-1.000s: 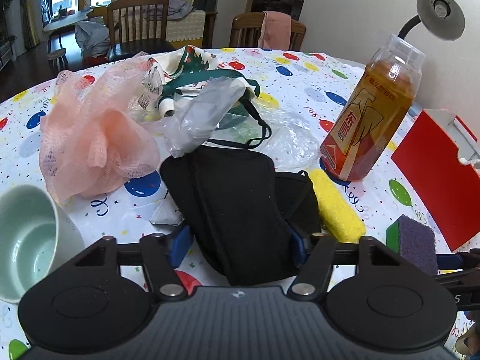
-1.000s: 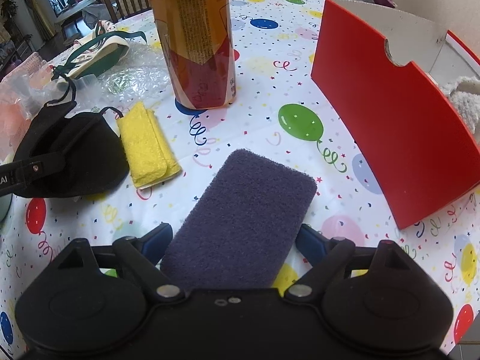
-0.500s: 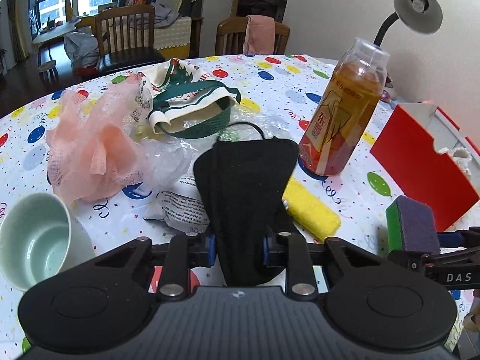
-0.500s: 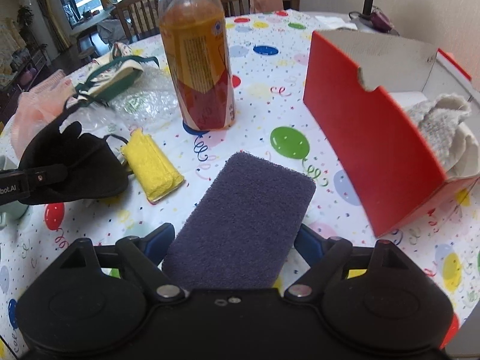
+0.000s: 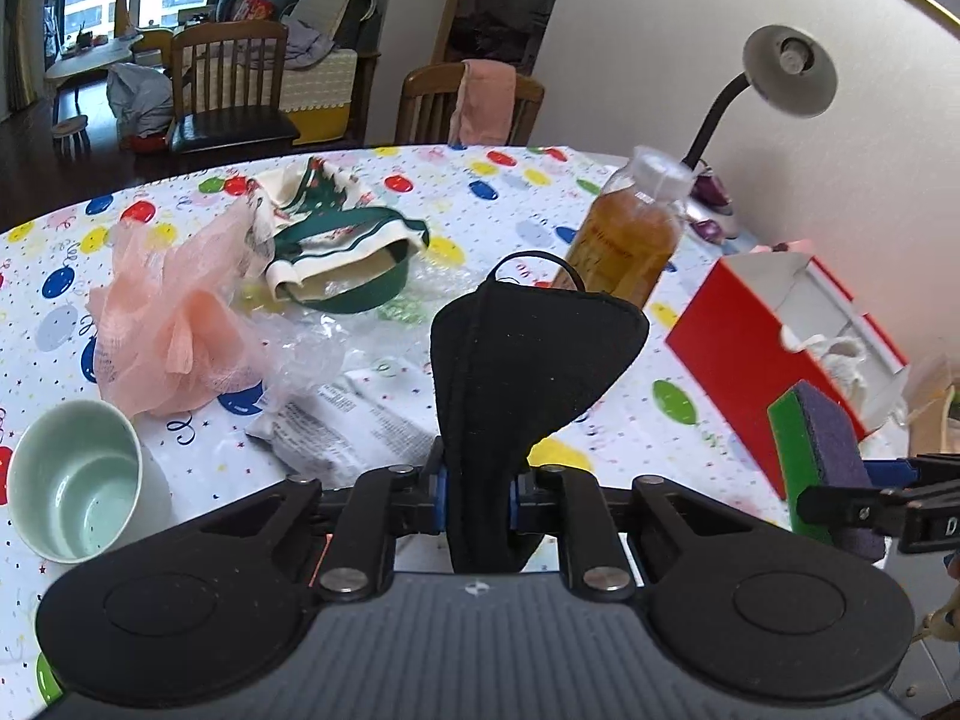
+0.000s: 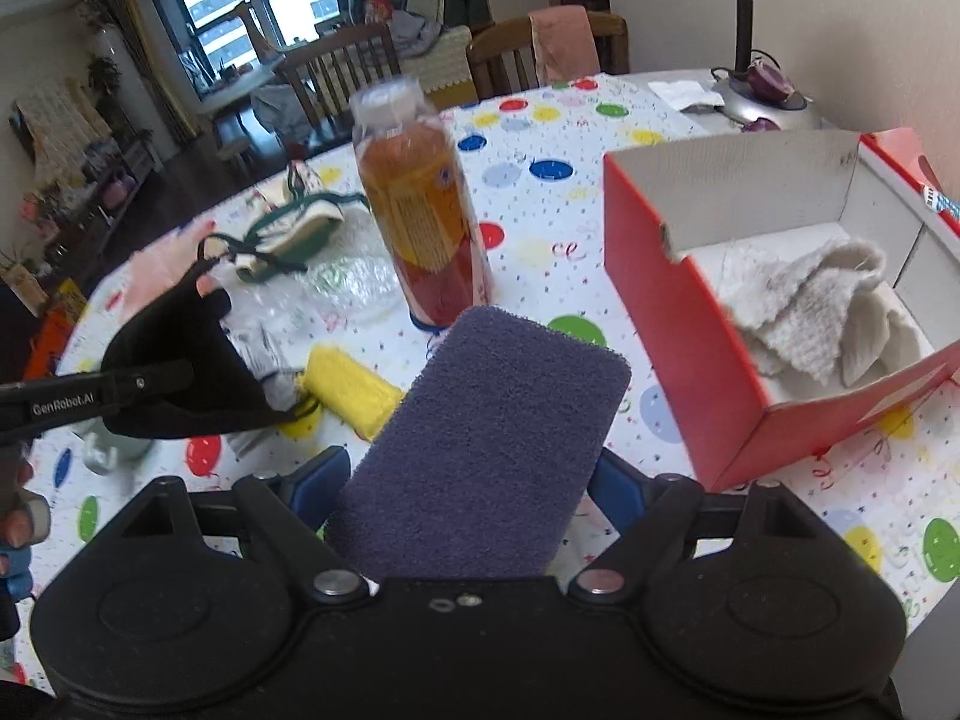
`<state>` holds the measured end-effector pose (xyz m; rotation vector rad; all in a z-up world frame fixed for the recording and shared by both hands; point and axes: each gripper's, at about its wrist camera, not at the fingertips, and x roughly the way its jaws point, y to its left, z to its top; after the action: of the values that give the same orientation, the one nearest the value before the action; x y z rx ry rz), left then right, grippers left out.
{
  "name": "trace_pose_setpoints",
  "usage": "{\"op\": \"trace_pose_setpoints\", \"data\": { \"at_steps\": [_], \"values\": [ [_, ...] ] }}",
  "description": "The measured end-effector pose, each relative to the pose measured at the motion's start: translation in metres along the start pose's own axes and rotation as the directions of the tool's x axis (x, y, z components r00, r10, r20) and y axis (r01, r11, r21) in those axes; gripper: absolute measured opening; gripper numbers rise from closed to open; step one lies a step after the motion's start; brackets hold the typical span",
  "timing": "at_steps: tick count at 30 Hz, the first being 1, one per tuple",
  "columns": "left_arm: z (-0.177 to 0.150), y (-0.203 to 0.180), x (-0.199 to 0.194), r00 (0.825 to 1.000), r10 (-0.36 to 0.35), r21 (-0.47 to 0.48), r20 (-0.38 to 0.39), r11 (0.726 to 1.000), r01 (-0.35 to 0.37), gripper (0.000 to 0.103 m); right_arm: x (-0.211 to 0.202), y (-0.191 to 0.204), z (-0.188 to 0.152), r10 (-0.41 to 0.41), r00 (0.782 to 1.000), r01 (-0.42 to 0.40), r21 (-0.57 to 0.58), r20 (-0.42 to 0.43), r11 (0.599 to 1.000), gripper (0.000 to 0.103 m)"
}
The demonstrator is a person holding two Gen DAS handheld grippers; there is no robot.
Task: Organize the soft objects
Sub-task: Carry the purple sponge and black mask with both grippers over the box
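My left gripper [image 5: 477,489] is shut on a black face mask [image 5: 528,354] and holds it up above the table. The mask also shows in the right wrist view [image 6: 180,372]. My right gripper [image 6: 474,480] is shut on a purple and green scouring sponge [image 6: 492,450], lifted off the table; it shows at the right in the left wrist view [image 5: 822,456]. An open red box [image 6: 690,324] stands to the right with a grey-white cloth [image 6: 822,318] inside. A yellow sponge [image 6: 354,390], a pink mesh puff [image 5: 168,324] and a green-trimmed cloth [image 5: 342,252] lie on the table.
A tea bottle [image 6: 426,222] stands upright between the grippers' things and the box. A pale green cup [image 5: 72,486] sits at the near left. Clear plastic wrap and a printed packet [image 5: 354,414] lie by the puff. A desk lamp [image 5: 786,72] stands at the far right.
My left gripper closed on the mask and lifted it off the table. My right gripper rose with the sponge, and the box's inside came into view.
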<state>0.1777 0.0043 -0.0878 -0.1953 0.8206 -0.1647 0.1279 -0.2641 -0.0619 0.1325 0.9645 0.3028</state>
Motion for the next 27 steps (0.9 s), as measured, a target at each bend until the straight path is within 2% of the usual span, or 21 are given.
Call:
{"op": "trace_pose_setpoints", "data": {
  "at_steps": [8,15,22,27],
  "values": [
    [0.012,-0.020,-0.023,0.999,-0.044,-0.006,0.001,0.999,0.044,0.016,-0.036,-0.027,0.019,0.035,0.999,-0.035,0.012,0.039,0.999,0.085],
    [0.028,-0.046,-0.040,0.993,-0.120,-0.019,-0.001,0.993,0.120,0.016,-0.057,-0.054,0.041,0.050,0.995,-0.051,0.015,0.081,0.999,0.085],
    [0.046,-0.089,-0.040,0.985,-0.170,0.001,-0.025,0.985,0.170,0.016,-0.073,-0.088,0.060,0.033,0.995,-0.032,-0.005,0.094,0.999,0.085],
    [0.061,-0.125,-0.032,0.981,-0.194,0.049,-0.029,0.980,0.195,0.016,-0.076,-0.113,0.072,0.011,0.995,-0.008,-0.025,0.095,1.000,0.085]
  ]
}}
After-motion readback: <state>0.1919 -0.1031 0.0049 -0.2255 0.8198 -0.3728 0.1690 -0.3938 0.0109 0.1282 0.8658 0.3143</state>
